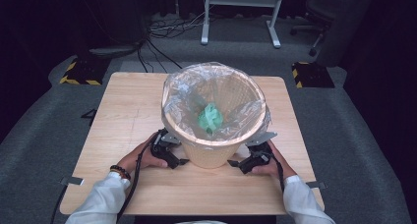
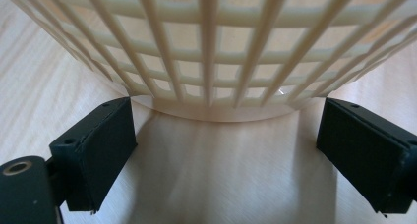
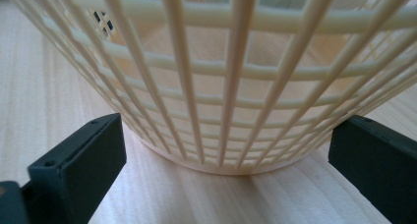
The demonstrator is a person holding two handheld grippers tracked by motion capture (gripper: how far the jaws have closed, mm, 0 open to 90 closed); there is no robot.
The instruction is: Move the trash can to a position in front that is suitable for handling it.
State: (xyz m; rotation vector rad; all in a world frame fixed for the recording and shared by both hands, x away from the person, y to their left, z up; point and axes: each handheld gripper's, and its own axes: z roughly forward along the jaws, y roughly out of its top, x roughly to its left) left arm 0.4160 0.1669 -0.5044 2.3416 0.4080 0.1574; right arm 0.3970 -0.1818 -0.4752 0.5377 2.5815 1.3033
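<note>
A cream lattice waste basket (image 1: 212,154) stands on the wooden table (image 1: 129,111), lined with a clear plastic bag (image 1: 181,89) folded over its rim. A crumpled green wad (image 1: 210,118) lies inside. My left gripper (image 1: 176,149) rests on the table at the basket's near left, and my right gripper (image 1: 246,156) at its near right, each held in a hand. In the left gripper view, the left gripper (image 2: 223,150) stands open and the basket's base (image 2: 211,62) sits just ahead, apart from the pads. In the right gripper view, the right gripper (image 3: 226,184) is open too, its jaws flanking the basket's foot (image 3: 231,86) without touching.
Grey carpet surrounds the table. Behind it stand a white desk frame (image 1: 241,17), an office chair (image 1: 322,13), loose cables (image 1: 162,32) and two yellow-and-black striped blocks (image 1: 78,72) (image 1: 312,74). Bare wood lies to the left and right of the basket.
</note>
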